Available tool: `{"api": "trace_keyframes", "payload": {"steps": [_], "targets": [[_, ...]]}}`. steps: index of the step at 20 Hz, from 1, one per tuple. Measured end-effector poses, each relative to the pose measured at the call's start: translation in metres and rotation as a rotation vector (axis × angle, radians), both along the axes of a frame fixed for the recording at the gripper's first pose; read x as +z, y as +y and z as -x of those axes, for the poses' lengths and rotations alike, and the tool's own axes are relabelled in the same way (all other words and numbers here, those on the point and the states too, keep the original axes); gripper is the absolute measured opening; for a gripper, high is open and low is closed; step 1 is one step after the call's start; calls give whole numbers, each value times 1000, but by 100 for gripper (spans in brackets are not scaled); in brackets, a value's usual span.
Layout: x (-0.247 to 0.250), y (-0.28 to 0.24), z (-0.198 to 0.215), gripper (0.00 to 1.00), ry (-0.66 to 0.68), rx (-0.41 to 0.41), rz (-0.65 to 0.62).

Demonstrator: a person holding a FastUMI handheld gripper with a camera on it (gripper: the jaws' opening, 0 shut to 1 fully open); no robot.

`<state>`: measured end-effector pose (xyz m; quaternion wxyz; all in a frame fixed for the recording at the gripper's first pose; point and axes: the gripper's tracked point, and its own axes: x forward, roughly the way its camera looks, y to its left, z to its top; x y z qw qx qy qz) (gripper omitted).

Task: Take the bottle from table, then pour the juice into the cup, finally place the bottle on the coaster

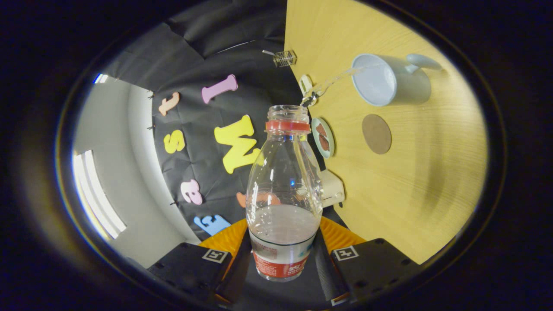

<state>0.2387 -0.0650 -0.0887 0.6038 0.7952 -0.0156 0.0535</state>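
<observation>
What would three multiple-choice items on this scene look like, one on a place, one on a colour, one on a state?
1. Where is the brown coaster?
A. under the cup
B. on the table beside the cup
C. under the bottle

2. What colour is the ring on the bottle's neck?
A. red
B. green
C. blue

3. What is the bottle doing?
A. standing capped
B. lying empty
C. pouring, held in the tongs

Key: 1 B, the coaster lies bare near the cup on the table. 2 A, the ring is red. 3 C, a stream runs from the open mouth to the cup.
</observation>
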Motion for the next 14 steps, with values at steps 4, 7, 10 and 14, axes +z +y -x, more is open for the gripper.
{"api": "trace_keyframes", "payload": {"steps": [4,7,10,14], "targets": [[10,-1,1,74,-15,4,-32],[12,-1,0,73,-21,10,-48],[15,0,-1,74,-29,18,-74],[24,1,-6,73,-47,23,-121]]}}
